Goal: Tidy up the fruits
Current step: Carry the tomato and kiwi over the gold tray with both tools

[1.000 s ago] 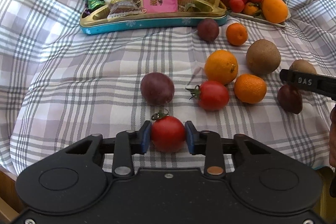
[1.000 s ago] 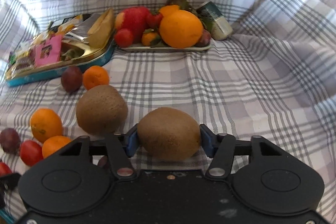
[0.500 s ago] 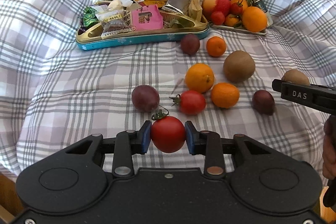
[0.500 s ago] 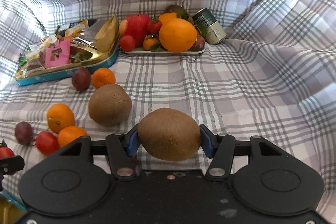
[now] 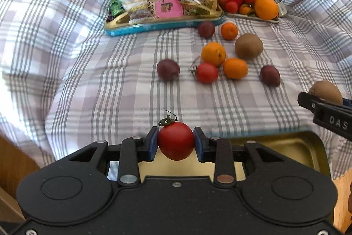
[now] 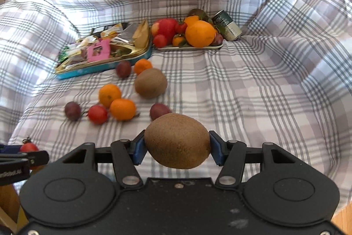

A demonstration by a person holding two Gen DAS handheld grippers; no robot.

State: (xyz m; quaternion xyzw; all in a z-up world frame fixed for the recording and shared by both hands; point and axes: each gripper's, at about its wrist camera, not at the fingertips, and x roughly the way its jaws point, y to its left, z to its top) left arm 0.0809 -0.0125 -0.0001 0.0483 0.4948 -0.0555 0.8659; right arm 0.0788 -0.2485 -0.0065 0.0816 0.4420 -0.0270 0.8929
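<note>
My left gripper (image 5: 176, 143) is shut on a red tomato (image 5: 175, 142) with a green stem, held above the near edge of the cloth and the rim of a gold tin (image 5: 308, 147). My right gripper (image 6: 177, 148) is shut on a brown kiwi (image 6: 177, 143), lifted off the cloth. That kiwi (image 5: 325, 90) and the right gripper's arm show at the right edge of the left wrist view. Loose on the checked cloth lie another kiwi (image 5: 248, 46), three oranges (image 5: 213, 54), a tomato (image 5: 206, 72) and dark plums (image 5: 167, 69). A tray of fruit (image 5: 272, 19) stands at the back.
A blue-sided gold tin (image 5: 162, 25) full of snack packets stands at the back left, next to the fruit tray. A green can (image 6: 227, 24) lies behind that tray. The checked cloth (image 6: 264, 91) rises in folds on all sides. Wood floor (image 5: 13, 164) shows at the near left.
Both grippers have risen and drawn back toward me with their fruit, so the loose fruit looks smaller and farther. A gold tin has come into sight under the left gripper.
</note>
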